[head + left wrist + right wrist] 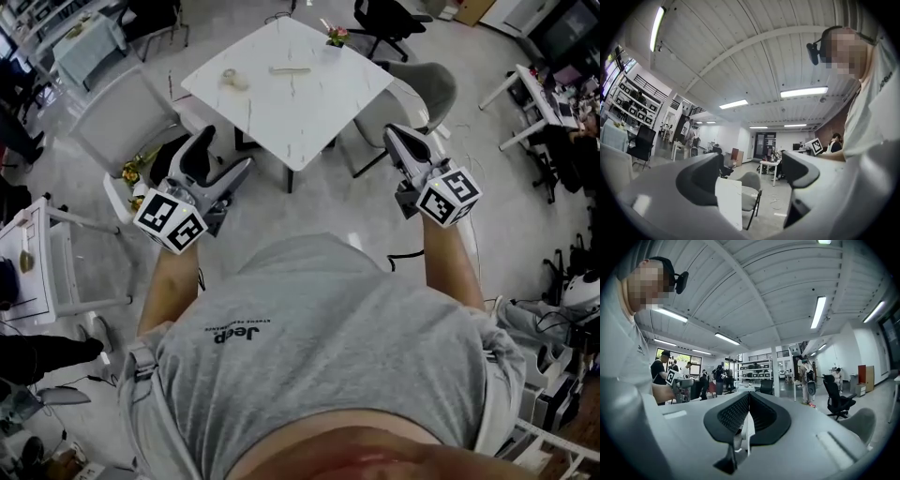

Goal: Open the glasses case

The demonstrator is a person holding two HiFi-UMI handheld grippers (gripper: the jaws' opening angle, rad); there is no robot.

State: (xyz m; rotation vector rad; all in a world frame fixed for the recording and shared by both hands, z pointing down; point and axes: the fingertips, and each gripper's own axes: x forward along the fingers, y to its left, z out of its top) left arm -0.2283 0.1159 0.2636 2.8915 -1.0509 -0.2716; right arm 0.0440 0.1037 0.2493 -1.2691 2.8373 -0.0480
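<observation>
A white marble table (309,122) stands ahead of me. On its far part lies a long pale object (289,70), possibly the glasses case, too small to tell. A pale ring-shaped thing (234,80) lies to its left, and a small flower pot (336,36) stands at the far corner. My left gripper (225,155) is held at chest height short of the table, jaws wide apart and empty (752,173). My right gripper (394,133) hovers near the table's right corner, its jaws closed together with nothing between them (747,401).
A grey chair (433,89) stands right of the table and a white chair (122,122) to its left. Yellow flowers (136,173) lie on the floor below the left gripper. A white rack (37,253) stands far left. Other desks and people fill the room.
</observation>
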